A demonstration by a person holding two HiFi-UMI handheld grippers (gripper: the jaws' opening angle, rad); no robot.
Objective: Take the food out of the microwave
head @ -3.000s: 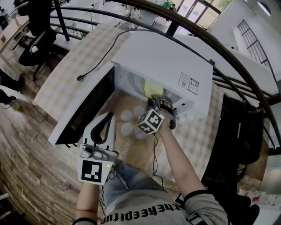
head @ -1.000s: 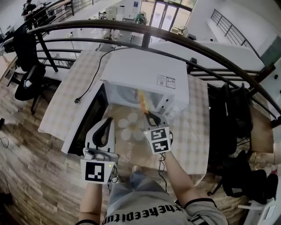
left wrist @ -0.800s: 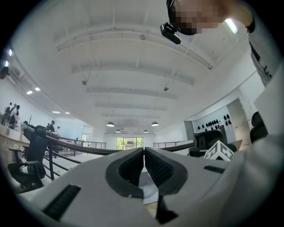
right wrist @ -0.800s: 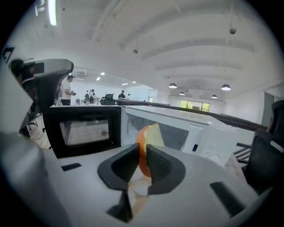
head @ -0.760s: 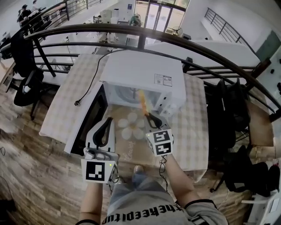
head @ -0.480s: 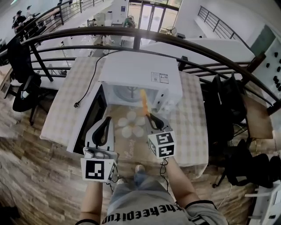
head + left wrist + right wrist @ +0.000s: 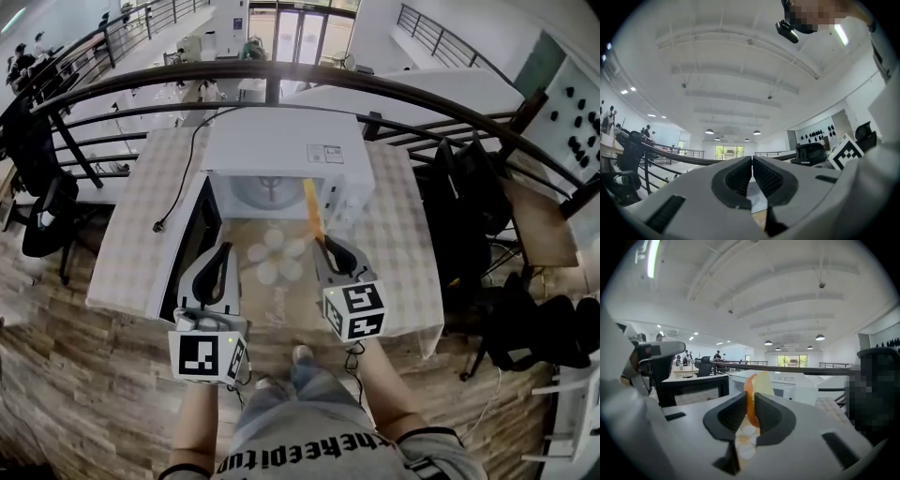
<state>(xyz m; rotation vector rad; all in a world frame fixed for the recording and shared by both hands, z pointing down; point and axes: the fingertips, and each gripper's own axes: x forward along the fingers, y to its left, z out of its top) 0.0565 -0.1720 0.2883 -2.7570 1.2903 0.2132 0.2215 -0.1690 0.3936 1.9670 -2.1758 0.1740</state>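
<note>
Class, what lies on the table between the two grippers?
A tan mat printed with a white flower; the head view shows it.

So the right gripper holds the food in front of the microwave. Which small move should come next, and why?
Probably lower the right gripper and set the food on the flower mat. Its jaws are closed on the flat orange slice, which hangs in the air in front of the open microwave, and the mat lies just below it.
</note>
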